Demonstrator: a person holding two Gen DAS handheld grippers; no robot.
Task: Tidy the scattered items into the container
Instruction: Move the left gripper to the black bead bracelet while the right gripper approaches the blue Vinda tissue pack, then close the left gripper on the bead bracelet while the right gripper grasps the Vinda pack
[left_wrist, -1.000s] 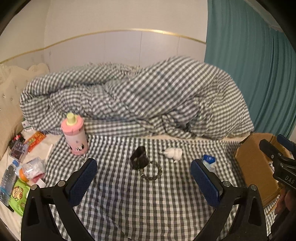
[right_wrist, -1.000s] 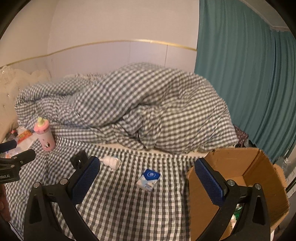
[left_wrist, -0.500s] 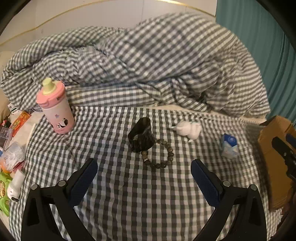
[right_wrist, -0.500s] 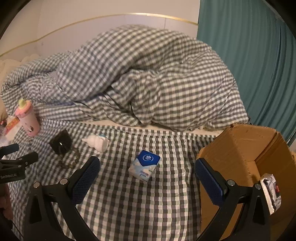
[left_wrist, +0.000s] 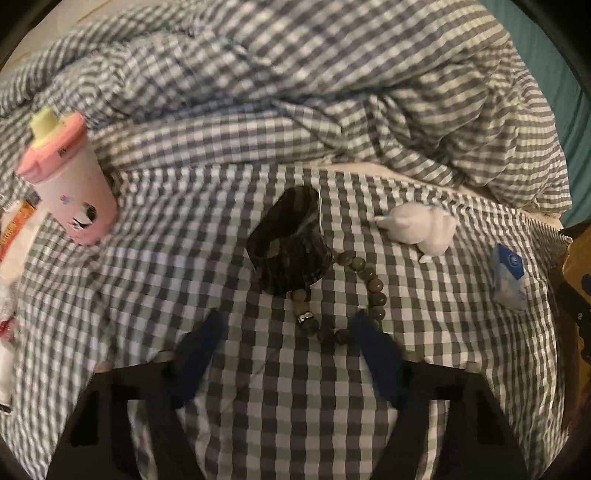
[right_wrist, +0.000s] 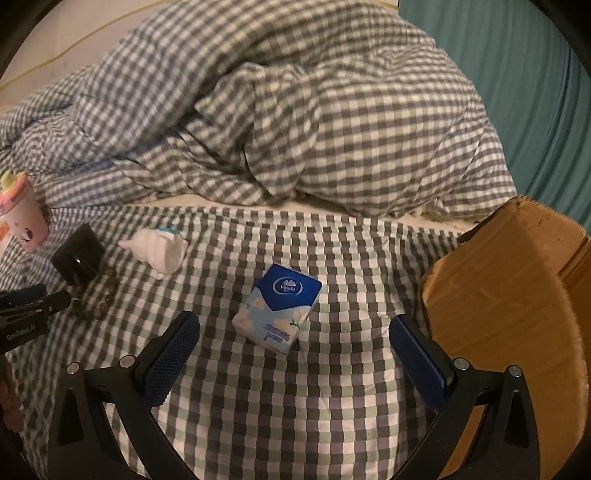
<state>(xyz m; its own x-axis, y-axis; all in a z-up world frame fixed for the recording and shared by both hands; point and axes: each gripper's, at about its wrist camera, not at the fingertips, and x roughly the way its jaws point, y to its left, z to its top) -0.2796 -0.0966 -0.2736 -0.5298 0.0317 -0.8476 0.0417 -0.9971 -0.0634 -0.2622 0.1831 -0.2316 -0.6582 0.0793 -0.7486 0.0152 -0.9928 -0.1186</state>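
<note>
Two hand-held grippers hang over the bed. Right hand-held gripper (right_wrist: 293, 363), jaws apart, frames a tissue pack (right_wrist: 277, 309) beside the cardboard box (right_wrist: 517, 295): light, soft, best pinched across its sides. Left hand-held gripper (left_wrist: 286, 360), closing on nothing, nears a bead bracelet (left_wrist: 364, 291): floppy, slippery.

Open checked sheet (right_wrist: 295, 406) lies between and ahead of the right gripper (right_wrist: 293, 341), jaws wide; only the tissue pack (right_wrist: 277, 308) sits in that lane. Cardboard box (right_wrist: 509, 295) wall blocks the right side. Ahead of the left gripper (left_wrist: 288, 334), jaws closing on nothing, bead bracelet (left_wrist: 369, 291) and dark ring (left_wrist: 290, 245) crowd the path. Heaped duvet (left_wrist: 314, 81) walls off the far side.
</note>
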